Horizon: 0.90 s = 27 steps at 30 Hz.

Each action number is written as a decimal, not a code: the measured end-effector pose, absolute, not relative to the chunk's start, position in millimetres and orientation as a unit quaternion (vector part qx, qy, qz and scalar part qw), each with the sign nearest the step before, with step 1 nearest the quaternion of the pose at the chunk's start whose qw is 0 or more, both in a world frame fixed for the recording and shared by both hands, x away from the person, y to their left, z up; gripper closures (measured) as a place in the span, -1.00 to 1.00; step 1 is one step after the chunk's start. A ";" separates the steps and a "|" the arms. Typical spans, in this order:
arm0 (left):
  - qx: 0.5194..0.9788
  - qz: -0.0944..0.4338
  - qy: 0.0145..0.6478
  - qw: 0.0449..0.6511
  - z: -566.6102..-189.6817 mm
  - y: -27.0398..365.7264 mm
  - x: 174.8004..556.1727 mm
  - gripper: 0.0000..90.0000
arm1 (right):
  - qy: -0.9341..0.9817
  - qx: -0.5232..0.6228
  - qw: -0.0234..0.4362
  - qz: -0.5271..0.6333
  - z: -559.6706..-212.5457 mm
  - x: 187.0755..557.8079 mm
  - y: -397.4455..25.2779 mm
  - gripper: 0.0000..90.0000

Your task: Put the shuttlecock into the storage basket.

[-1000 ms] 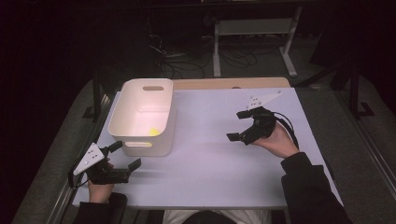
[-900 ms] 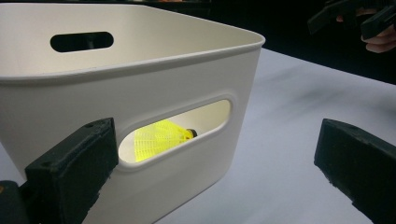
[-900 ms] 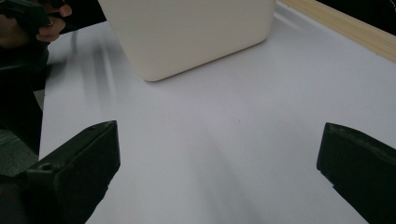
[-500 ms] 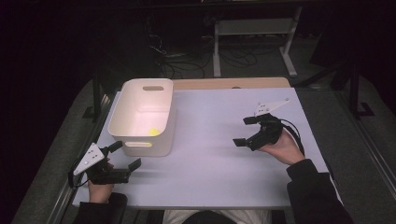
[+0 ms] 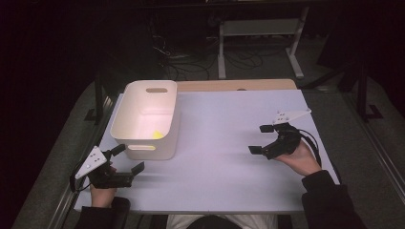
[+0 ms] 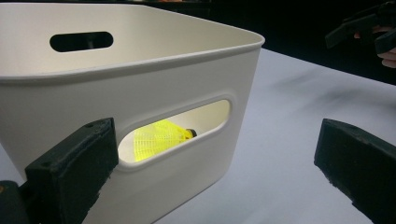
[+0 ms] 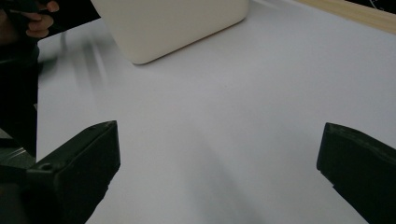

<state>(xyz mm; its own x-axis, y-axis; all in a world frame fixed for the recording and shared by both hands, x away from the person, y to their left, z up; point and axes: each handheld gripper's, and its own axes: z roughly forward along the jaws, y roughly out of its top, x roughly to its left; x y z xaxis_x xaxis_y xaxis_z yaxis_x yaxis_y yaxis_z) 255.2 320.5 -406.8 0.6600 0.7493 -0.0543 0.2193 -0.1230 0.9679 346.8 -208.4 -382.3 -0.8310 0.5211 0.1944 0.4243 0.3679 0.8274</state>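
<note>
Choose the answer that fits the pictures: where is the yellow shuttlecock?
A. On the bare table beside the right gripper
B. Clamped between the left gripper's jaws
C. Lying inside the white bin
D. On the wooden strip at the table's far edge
C: the yellow shuttlecock shows through the handle slot of the white bin in the left gripper view, and the high view shows it on the bin's floor; both grippers' jaws stand open and empty.

both grippers held low, jaws wide apart.
left gripper near-left, right gripper far right, each gripped by one hand.
</note>
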 end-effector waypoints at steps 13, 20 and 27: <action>0.712 0.234 0.340 0.568 -406.8 320.4 255.3 -1.00 | 0.817 0.307 0.060 0.484 -390.4 336.6 -226.1 -1.00; 0.713 0.234 0.339 0.567 -406.7 320.6 255.2 -1.00 | 0.814 0.316 0.066 0.483 -394.7 330.0 -234.8 -1.00; 0.713 0.235 0.339 0.567 -406.6 320.7 255.2 -1.00 | 0.809 0.329 0.076 0.481 -401.6 324.0 -244.2 -1.00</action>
<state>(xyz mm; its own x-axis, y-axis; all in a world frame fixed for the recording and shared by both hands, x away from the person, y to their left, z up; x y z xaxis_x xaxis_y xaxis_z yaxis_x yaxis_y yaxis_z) 255.2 320.7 -406.6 0.6600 0.7496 -0.0500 0.2176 -0.1270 0.9677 324.0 -244.2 -401.6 -0.7714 0.6060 0.1941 0.4597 0.3198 0.8285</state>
